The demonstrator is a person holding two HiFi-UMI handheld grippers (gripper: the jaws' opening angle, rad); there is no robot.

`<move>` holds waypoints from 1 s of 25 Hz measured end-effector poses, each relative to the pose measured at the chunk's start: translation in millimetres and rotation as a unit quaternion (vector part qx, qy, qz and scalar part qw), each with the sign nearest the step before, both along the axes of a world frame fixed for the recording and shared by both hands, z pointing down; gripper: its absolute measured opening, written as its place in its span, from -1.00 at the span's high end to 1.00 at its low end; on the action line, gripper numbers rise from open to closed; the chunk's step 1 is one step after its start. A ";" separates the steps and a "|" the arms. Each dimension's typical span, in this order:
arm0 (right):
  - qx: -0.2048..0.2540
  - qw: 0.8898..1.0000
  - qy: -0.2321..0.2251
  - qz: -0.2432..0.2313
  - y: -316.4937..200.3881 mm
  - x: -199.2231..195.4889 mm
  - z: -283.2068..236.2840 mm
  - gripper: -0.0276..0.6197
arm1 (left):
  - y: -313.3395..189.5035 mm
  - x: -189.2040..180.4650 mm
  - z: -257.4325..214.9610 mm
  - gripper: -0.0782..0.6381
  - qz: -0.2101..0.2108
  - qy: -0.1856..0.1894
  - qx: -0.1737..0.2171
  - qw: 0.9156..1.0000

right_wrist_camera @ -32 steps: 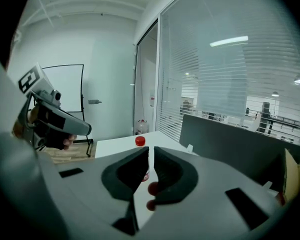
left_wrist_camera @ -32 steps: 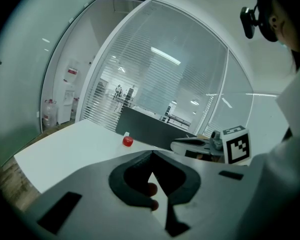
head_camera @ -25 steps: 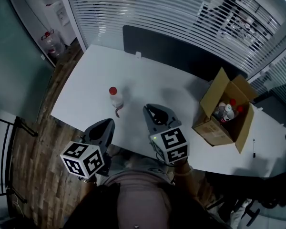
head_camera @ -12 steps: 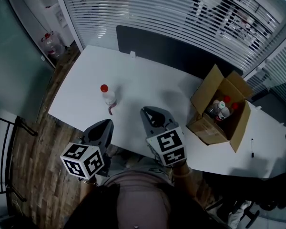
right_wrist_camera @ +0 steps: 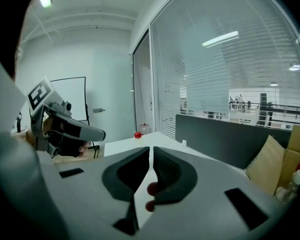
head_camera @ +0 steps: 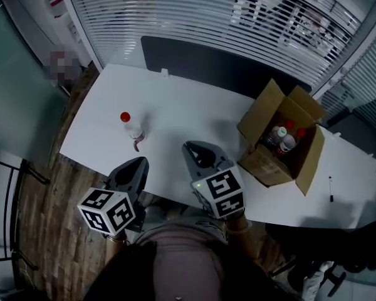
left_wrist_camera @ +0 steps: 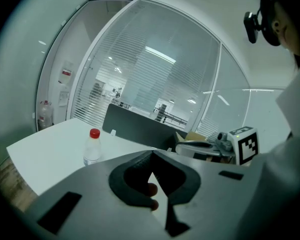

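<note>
In the head view the left gripper (head_camera: 135, 166) and right gripper (head_camera: 199, 152) sit low in the frame at the near edge of the white table (head_camera: 194, 108), touching nothing. Each gripper's own view shows its jaws closed together with nothing between them. The red-capped bottle (head_camera: 130, 128) stands upright left of centre, above the left gripper and apart from it. Only the head view looks down into the open box (head_camera: 255, 160) at right, with bottles (head_camera: 281, 138) inside. The right gripper view shows just its flap and one bottle at the far right edge.
</note>
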State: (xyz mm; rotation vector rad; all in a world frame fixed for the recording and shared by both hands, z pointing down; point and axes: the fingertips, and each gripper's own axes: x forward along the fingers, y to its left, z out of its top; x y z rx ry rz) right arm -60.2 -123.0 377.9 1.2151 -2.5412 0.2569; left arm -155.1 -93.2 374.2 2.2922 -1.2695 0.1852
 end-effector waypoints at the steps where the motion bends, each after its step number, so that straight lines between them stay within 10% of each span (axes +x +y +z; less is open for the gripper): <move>1: 0.000 1.000 -0.003 0.002 1.1 3.7 0.1 0.78 | 0.4 5.0 0.0 0.76 0.004 -0.001 0.001 1.000; 25: 0.023 0.982 -0.005 0.185 55.4 151.3 -4.6 0.78 | 17.5 153.6 1.1 0.76 0.205 -0.006 0.005 0.979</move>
